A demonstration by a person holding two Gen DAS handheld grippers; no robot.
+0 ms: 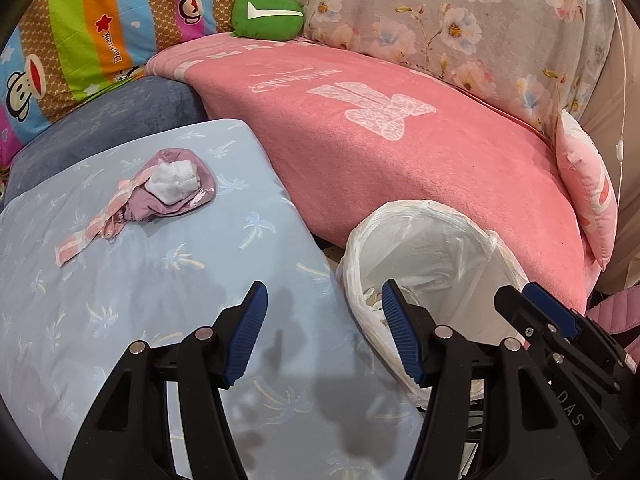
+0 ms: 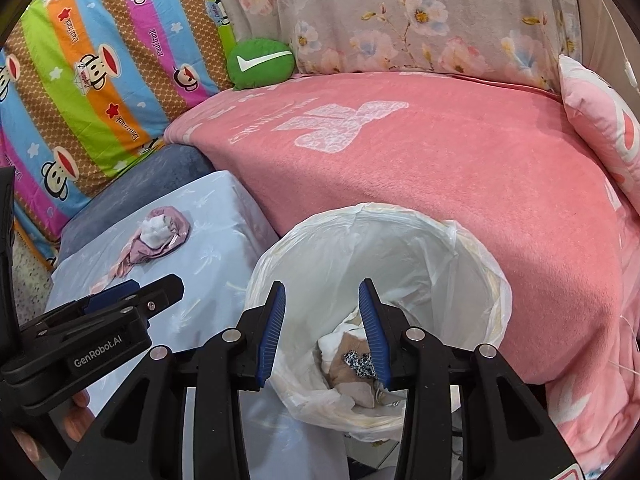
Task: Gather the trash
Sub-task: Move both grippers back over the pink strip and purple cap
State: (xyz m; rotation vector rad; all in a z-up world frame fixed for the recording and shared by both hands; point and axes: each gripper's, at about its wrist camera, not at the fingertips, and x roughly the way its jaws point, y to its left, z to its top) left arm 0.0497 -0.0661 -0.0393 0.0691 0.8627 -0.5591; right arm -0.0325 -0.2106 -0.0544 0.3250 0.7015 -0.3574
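Observation:
A crumpled white tissue (image 1: 172, 181) lies on a mauve foil wrapper (image 1: 160, 196) with a pink striped tail, on the light blue cushion (image 1: 120, 300); both show in the right wrist view too, the tissue (image 2: 156, 232) on the wrapper (image 2: 160, 246). A bin lined with a white plastic bag (image 1: 432, 248) stands between cushion and pink blanket; in the right wrist view the bin (image 2: 380, 276) holds crumpled paper and wrappers (image 2: 352, 364). My left gripper (image 1: 324, 332) is open and empty above the cushion's near edge. My right gripper (image 2: 322, 328) is open and empty over the bin.
A pink blanket (image 1: 380, 140) covers the sofa seat. A green check-mark cushion (image 1: 268, 14), a striped monkey-print cover (image 1: 92, 28), a floral cover (image 1: 460, 28) and a pink pillow (image 1: 588, 192) line the back. A grey-blue cushion (image 1: 112, 124) lies behind the light blue one.

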